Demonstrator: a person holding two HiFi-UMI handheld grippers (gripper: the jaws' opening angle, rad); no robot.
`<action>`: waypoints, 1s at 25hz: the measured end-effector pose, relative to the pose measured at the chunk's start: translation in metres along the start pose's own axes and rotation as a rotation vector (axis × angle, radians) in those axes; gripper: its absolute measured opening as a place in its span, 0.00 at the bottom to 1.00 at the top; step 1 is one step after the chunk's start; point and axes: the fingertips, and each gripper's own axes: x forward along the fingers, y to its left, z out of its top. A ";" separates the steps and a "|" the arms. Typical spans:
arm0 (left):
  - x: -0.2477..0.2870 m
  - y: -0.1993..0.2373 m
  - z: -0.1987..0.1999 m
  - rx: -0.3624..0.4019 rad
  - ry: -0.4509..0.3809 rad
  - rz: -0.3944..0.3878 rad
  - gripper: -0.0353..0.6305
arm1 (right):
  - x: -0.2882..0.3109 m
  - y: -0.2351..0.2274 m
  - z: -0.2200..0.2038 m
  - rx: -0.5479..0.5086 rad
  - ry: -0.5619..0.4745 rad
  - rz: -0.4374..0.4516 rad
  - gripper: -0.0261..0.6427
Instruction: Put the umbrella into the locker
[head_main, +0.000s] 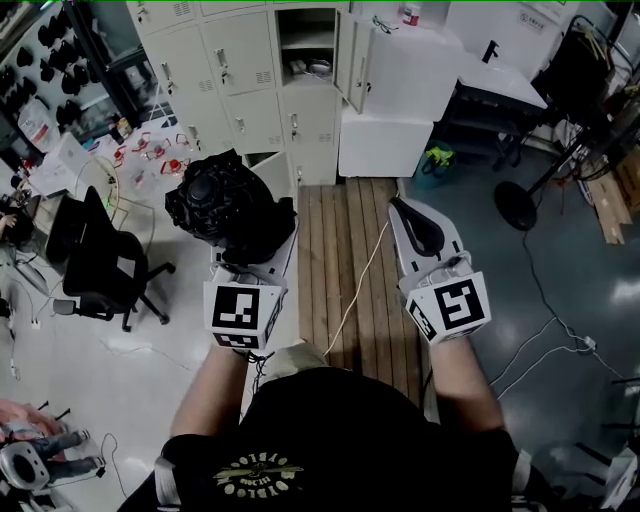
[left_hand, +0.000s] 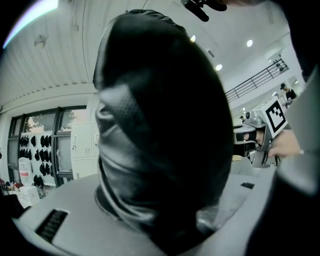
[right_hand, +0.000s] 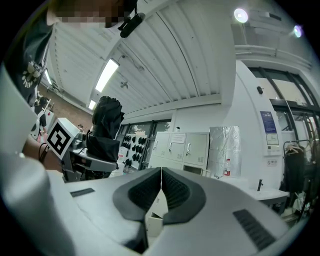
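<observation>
A black folded umbrella (head_main: 228, 205) stands bunched up in my left gripper (head_main: 245, 258), which is shut on its lower part. In the left gripper view the umbrella (left_hand: 160, 130) fills the middle and hides the fingertips of the left gripper (left_hand: 160, 220). My right gripper (head_main: 418, 225) is held level to the right of it, shut and empty. In the right gripper view the right gripper (right_hand: 161, 172) has its pads pressed together. The cream lockers (head_main: 250, 90) stand ahead, with one upper compartment (head_main: 308, 40) open. The umbrella (right_hand: 106, 122) shows at the left.
A black office chair (head_main: 100, 260) stands at the left. Wooden floorboards (head_main: 350, 250) run ahead toward the lockers, with a white cable (head_main: 362, 275) across them. A white cabinet (head_main: 385, 125) sits right of the lockers, and a black fan base (head_main: 518, 205) further right.
</observation>
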 end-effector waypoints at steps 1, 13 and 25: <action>0.001 -0.009 -0.006 0.003 0.006 -0.006 0.43 | -0.006 -0.002 -0.007 0.004 0.001 -0.002 0.08; 0.046 -0.009 -0.028 -0.004 0.036 -0.067 0.43 | 0.021 -0.026 -0.030 0.014 0.012 -0.009 0.08; 0.107 0.073 -0.032 0.001 0.032 -0.054 0.43 | 0.116 -0.034 -0.029 0.009 -0.001 0.035 0.08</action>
